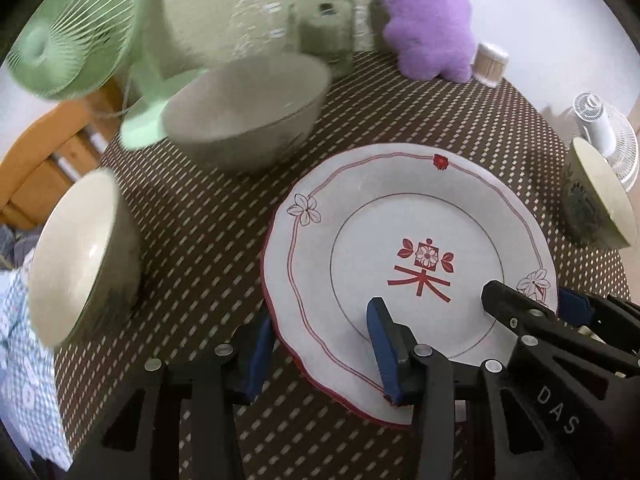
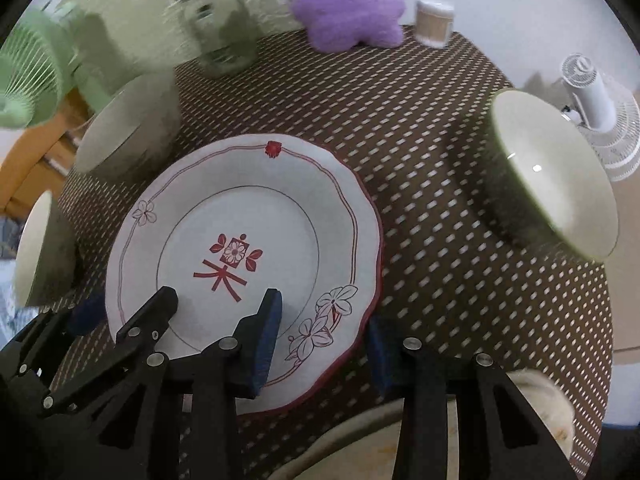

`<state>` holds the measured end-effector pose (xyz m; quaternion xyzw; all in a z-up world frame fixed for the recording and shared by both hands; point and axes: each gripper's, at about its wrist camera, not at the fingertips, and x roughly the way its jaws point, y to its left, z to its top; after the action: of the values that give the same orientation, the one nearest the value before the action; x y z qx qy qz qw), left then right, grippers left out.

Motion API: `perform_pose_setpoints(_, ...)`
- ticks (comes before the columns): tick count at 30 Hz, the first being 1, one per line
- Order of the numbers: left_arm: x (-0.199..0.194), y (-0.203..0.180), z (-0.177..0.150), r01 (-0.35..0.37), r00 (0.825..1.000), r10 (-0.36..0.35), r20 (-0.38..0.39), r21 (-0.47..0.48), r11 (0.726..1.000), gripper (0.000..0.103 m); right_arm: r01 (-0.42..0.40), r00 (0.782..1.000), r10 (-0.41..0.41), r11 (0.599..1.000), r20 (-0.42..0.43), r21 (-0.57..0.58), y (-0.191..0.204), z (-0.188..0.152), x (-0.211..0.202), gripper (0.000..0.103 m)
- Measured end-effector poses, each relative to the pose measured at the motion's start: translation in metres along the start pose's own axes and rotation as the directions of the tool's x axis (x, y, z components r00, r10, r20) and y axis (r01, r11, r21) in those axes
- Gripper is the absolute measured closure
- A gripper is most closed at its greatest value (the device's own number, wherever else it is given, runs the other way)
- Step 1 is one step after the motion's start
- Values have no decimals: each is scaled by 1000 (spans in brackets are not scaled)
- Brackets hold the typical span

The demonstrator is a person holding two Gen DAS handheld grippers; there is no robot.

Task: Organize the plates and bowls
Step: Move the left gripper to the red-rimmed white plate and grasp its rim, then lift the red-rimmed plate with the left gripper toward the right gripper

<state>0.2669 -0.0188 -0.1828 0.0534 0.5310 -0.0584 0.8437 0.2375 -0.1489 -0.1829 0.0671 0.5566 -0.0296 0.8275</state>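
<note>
Now | left tongs [image 1: 324, 344], right tongs [image 2: 324, 340]: both wide open, straddling plate [image 1: 400, 216] rim | right tongs marked "DAS"

Table [image 1: 208, 240]: round-edged, covered in a brown cloth with a pale dash pattern. Near the front, a white plate [image 1: 400, 220] with red floral trim and a red centre motif. Three cream bowls around it: one behind-left [image 1: 248, 116], one at the left edge [image 1: 76, 256], one at the right edge [image 1: 596, 196]. Along the back: green fan [image 1: 80, 28], glass jar [image 1: 324, 24] with black lid, purple plush toy [image 1: 428, 20], small tub of cotton swabs [image 1: 490, 62].
</note>
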Motion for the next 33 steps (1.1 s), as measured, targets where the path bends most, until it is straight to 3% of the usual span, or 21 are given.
perform_pose_setpoints(18,-20,35,-55,8,997,-15,-74,-98,995,58,-59,995,55,997,-81,-47,38,-41,-3,58)
perform_pose_setpoints(24,-23,45,-54,-3,999,-1,-44,-103,995,50,-36,997,31,998,-76,-60,41,-33,4,58)
perform_pose_setpoints(33,-1,59,-16,-10,999,6,-39,-126,992,50,-32,998,29,998,-50,-56,38,-6,15,58)
